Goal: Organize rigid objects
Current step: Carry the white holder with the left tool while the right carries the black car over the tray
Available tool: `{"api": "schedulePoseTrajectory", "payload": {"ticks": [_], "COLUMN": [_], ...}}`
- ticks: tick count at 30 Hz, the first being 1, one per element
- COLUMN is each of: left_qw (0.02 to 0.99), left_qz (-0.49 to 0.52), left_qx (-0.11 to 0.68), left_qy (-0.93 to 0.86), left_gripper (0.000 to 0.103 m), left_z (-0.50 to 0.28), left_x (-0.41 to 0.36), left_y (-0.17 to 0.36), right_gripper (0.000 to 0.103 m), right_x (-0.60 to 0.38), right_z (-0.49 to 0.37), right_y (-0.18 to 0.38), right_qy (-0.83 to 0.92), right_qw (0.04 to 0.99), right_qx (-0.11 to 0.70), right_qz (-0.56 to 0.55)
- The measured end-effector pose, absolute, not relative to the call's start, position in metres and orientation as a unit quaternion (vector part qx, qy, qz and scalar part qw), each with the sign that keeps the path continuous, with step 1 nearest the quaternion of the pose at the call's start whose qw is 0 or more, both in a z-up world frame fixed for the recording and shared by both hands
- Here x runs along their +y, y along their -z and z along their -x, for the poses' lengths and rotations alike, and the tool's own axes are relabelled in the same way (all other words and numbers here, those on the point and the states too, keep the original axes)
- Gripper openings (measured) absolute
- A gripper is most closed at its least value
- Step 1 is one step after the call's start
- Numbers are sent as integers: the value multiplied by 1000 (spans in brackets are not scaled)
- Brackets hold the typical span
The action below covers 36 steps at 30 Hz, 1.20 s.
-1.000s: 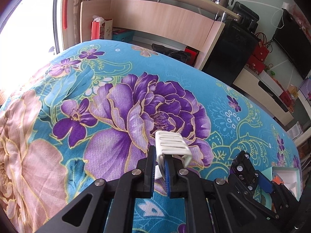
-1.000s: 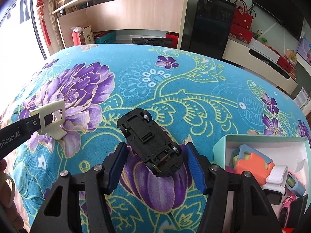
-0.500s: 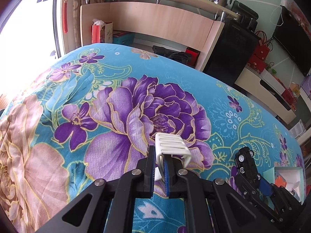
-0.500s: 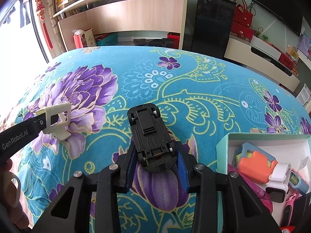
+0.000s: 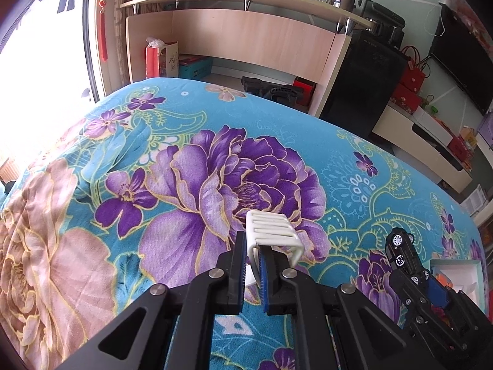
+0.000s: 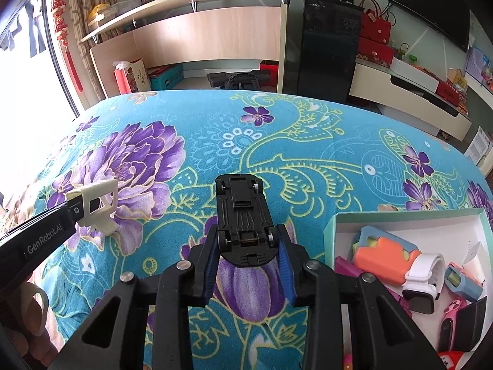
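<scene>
Black toy car (image 6: 243, 215) between your closing right gripper (image 6: 249, 265), white clip (image 5: 271, 231) pinched left (image 5: 252, 274); both unboxed, box (image 6: 400, 215) at four o'clock part-filled.

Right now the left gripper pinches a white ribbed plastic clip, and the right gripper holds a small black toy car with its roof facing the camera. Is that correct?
Not quite. The small black toy car in the right gripper shows its underside to the camera: chassis, axles and wheels are plain in the right wrist view. The rest holds: the left gripper pinches the white ribbed plastic clip.
</scene>
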State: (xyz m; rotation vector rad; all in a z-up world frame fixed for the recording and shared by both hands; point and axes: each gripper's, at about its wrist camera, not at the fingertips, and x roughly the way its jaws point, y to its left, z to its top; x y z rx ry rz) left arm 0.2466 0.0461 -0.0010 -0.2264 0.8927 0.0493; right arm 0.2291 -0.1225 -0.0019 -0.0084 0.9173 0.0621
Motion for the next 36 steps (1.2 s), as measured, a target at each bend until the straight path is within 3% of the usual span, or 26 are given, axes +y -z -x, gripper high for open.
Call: {"api": "schedulePoseTrajectory", "payload": {"ticks": [17, 36], "left_qw": [921, 933], "left_qz": [97, 46], "left_qx": [378, 333], "left_qy": [14, 127], "left_gripper": [8, 8], "left_z": [-218, -150], "left_x": [25, -58], "left_y": [-50, -92], "right_gripper": [36, 36], "right_x": [-149, -216], "right_z": [-199, -119], "right_y": [-29, -61], "right_qy": [-10, 50], "right_qw": [910, 917], "right_qx": [415, 392], "right_qz": [-11, -46]}}
